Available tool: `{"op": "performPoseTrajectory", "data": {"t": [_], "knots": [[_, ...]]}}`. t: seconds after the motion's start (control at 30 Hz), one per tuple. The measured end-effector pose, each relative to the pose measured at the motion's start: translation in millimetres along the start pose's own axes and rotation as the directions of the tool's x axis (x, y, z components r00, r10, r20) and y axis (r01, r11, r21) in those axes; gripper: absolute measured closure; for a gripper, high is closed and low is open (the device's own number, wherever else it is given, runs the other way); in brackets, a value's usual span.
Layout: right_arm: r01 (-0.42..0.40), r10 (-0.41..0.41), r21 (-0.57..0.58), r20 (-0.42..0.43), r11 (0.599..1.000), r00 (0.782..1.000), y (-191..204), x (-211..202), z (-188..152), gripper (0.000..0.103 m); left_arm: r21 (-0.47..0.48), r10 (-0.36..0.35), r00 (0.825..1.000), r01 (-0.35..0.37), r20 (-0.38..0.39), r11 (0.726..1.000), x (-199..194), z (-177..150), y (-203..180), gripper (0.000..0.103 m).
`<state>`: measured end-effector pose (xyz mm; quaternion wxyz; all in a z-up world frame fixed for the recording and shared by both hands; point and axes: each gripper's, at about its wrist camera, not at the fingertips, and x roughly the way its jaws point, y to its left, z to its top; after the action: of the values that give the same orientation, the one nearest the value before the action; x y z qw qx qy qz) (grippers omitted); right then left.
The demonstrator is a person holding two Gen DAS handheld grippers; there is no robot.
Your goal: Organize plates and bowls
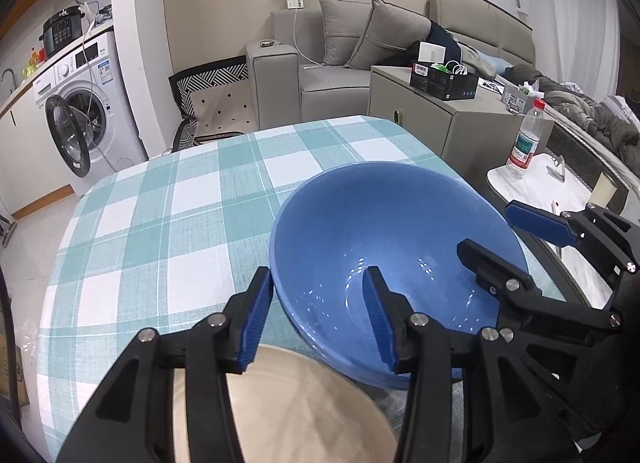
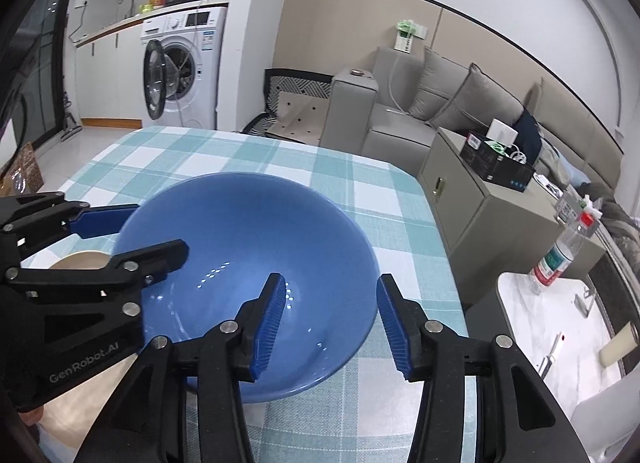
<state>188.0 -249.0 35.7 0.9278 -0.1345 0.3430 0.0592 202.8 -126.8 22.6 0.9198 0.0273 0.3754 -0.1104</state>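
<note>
surface (image 1: 160,223): checked teal-and-white cloth, filling the middle of both views, bare toward the upper left of the left wrist frame.

blue bowl (image 1: 384,231): large, sitting right of centre in the left wrist view and at centre in the right wrist view. its near rim appears to overlap the beige plate (image 1: 288,403), which lies at the bottom centre of the left wrist frame. whether the bowl rests on the plate or just beside it i cannot tell.

left gripper (image 1: 318,315): your fingers straddle the bowl's near-left rim, one outside, one inside. a gap shows at both pads; they are parted and not pressing.

right gripper (image 2: 332,323): same arrangement on the bowl's near-right rim, fingers moderately apart, no grip on the wall.

judgement: the bowl looks set down and let go, so this is the release step of placing it. the next move calls for you to lift both pairs of fingers clear of the rim without dragging it, then go for the next dish.
</note>
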Motion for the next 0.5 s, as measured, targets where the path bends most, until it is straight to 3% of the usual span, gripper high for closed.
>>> {"op": "performPoseTrajectory", "data": {"t": [0.1,0.27,0.33,0.4,0.5], "knots": [[-0.01,0.01,0.015,-0.004,1.0,1.0,-5,0,-1,0.052,-0.018,-0.033,0.999,0.032,-0.011,0.999,-1,0,4,0.052],[-0.048,0.046,0.059,0.025,0.997,0.999,-18,-7,-3,0.026,-0.01,-0.053,0.998,0.053,-0.016,0.999,-2,-1,4,0.046],[-0.071,0.069,0.088,0.03,0.994,0.997,-26,-9,-4,0.018,-0.016,-0.065,0.998,0.065,-0.026,0.998,-2,-2,6,0.039],[-0.087,0.085,0.117,0.025,0.989,0.996,-35,-9,-5,0.012,-0.035,-0.064,0.997,0.063,-0.03,0.997,-2,-2,9,0.019],[-0.098,0.096,0.145,0.021,0.985,0.995,-45,-8,-7,0.002,-0.05,-0.089,0.996,0.087,-0.028,0.995,-3,-2,13,0.018]]}}
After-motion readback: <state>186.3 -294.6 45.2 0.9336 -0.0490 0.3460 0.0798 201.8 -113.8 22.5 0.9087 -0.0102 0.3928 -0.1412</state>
